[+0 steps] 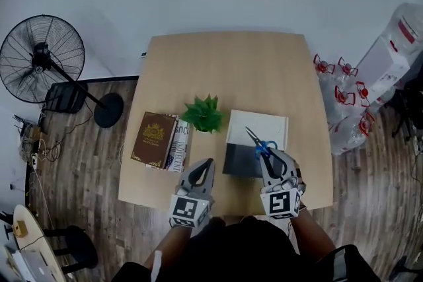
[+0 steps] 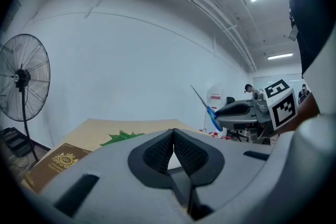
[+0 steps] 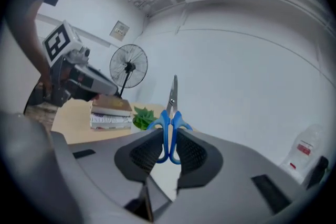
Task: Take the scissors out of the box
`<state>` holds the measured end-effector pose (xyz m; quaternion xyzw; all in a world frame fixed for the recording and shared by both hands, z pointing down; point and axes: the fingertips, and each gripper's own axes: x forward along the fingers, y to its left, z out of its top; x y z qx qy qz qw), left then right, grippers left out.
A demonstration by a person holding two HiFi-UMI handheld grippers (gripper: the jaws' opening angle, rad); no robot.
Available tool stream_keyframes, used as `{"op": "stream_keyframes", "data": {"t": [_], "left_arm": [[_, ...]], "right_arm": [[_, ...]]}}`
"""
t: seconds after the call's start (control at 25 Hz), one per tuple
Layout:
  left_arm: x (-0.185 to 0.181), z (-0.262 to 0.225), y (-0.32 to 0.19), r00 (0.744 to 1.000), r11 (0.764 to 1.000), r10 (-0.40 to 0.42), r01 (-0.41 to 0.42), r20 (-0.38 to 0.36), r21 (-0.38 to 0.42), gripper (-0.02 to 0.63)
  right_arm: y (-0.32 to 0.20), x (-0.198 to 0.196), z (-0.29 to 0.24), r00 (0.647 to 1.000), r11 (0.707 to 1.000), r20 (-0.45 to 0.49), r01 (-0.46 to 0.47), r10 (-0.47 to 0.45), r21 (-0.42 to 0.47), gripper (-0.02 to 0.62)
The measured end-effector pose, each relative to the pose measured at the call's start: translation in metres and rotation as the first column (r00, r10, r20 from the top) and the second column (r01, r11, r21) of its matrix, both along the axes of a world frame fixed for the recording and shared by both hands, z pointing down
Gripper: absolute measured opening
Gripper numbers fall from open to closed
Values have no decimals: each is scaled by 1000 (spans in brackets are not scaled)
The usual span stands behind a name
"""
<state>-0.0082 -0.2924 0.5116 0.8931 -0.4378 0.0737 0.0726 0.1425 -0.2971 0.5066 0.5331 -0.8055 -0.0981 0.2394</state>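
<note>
Held the scissors (image 1: 258, 140) in the right tongs (image 1: 267, 155), pads shut on the blue handles, blades together and pointing up and away. Had them up above the box (image 1: 238, 162), right of centre and low in the head view, so out of it by the look of things. Had nothing in the left tongs (image 1: 206, 165): pads pressed together, empty, just left of the box.

Seemed best to hold the squeeze firm, as the thin handle loops could pivot between the pads and swing the points. Seemed wise also to aim the tips away from the left tongs, to pick a bare patch of table (image 1: 231, 63), and to lay the scissors flat there before easing the pads apart.

Noted a plant (image 1: 203, 113) just beside the box's white lid (image 1: 261, 127), near enough to catch the blades on a swing to the left. Noted books (image 1: 158, 141) further left on the table. Saw a fan (image 1: 43, 57) on the floor at upper left and water bottles (image 1: 344, 99) at the right edge, both off the table and well apart from the work. Found nothing else in the way.
</note>
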Motion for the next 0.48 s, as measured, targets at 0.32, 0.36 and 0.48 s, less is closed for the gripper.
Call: {"op": "stream_keyframes", "data": {"t": [0.32, 0.36, 0.48], "left_arm": [[7, -14, -1, 1000, 1000, 12, -12, -26, 18, 5], [8, -15, -1, 999, 1000, 13, -13, -29, 19, 5], [9, -17, 0, 999, 1000, 16, -15, -37, 22, 4]], "right_arm": [[4, 26, -51, 938, 978, 319, -180, 137, 108, 75], [5, 30, -54, 925, 973, 351, -200, 149, 113, 75], [7, 40, -58, 890, 964, 421, -240, 173, 112, 75]]}}
